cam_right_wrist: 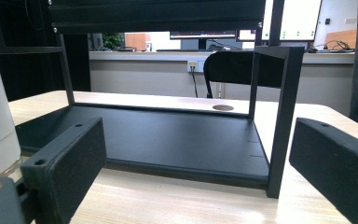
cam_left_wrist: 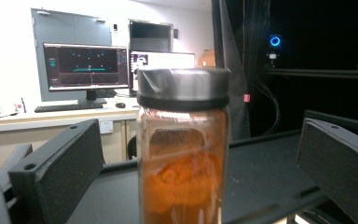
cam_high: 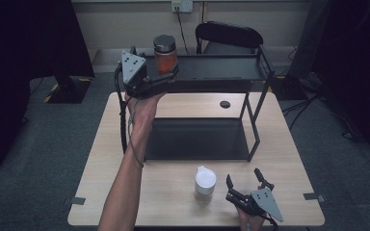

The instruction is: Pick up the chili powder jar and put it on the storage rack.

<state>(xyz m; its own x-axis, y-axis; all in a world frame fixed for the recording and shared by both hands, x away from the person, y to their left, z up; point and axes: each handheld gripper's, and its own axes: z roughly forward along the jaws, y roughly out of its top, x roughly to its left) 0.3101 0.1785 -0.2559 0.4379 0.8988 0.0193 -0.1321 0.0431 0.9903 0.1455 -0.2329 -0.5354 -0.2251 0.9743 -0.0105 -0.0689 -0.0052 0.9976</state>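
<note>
The left tool (cam_high: 166, 77) stands wide around the orange jar (cam_high: 165, 55) on the shelf's (cam_high: 221, 67) top; right tool (cam_high: 244, 185) is wide too.

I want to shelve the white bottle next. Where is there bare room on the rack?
The top shelf is bare right of the orange jar, up to its right-hand posts. The bottom shelf is bare throughout. It is crowded at the top shelf's left end, where the left tool stands open around the jar.

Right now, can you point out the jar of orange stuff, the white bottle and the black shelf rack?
Jar of orange powder (cam_left_wrist: 182, 154), left gripper view, on its glass body.
White bottle (cam_high: 205, 182), high view, on its cap.
Black shelf rack (cam_right_wrist: 168, 135), right gripper view, on its bottom shelf.
</note>
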